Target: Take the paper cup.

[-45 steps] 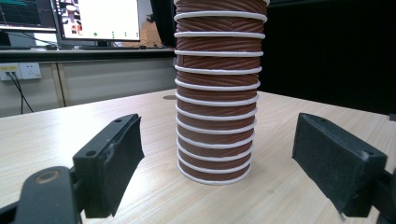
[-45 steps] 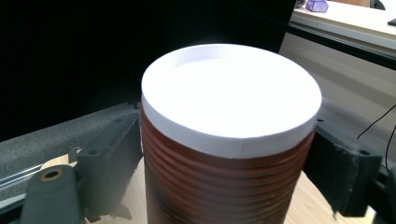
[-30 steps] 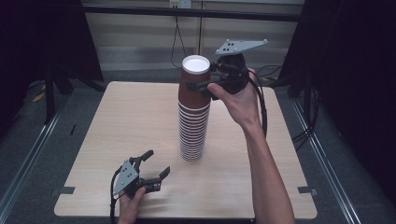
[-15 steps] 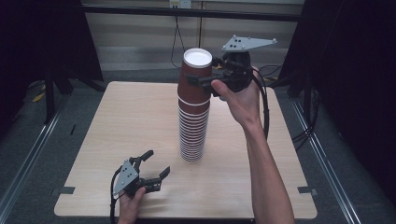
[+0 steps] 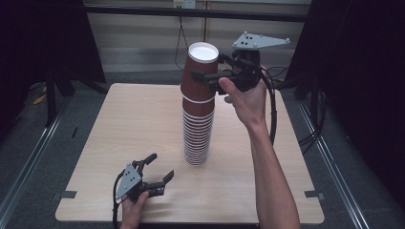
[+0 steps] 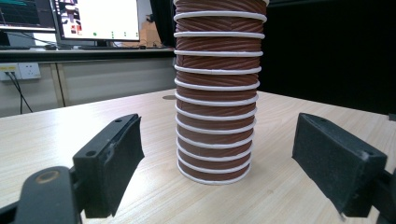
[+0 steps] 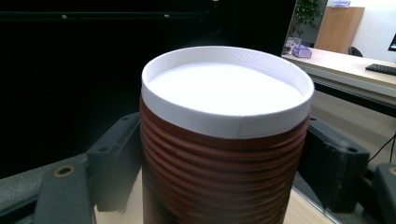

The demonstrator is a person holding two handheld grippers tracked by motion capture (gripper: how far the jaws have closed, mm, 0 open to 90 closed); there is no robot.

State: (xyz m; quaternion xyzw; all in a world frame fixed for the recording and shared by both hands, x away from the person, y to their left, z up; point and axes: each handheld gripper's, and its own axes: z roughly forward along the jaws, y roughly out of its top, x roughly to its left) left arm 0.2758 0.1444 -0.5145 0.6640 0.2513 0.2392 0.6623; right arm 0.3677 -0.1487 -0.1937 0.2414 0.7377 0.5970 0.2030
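Observation:
A tall stack of upside-down brown ribbed paper cups (image 5: 197,136) with white rims stands mid-table. My right gripper (image 5: 202,74) is shut on the topmost cup (image 5: 199,83) and holds it partly raised off the stack. In the right gripper view the black pads press both sides of that cup (image 7: 224,140), white base up. My left gripper (image 5: 161,165) rests on the table near the front edge, left of the stack, jaws wide apart with nothing between them. In the left gripper view the stack (image 6: 215,116) stands a little beyond the open jaws.
The wooden table (image 5: 124,124) is bare around the stack. Dark frames and curtains stand at both sides, and cables run along the floor to the right. A desk with monitors (image 6: 98,18) lies beyond the table's far side.
The right gripper has lifted the top cup higher, so more of it now stands clear of the stack. The left gripper has stayed where it was.

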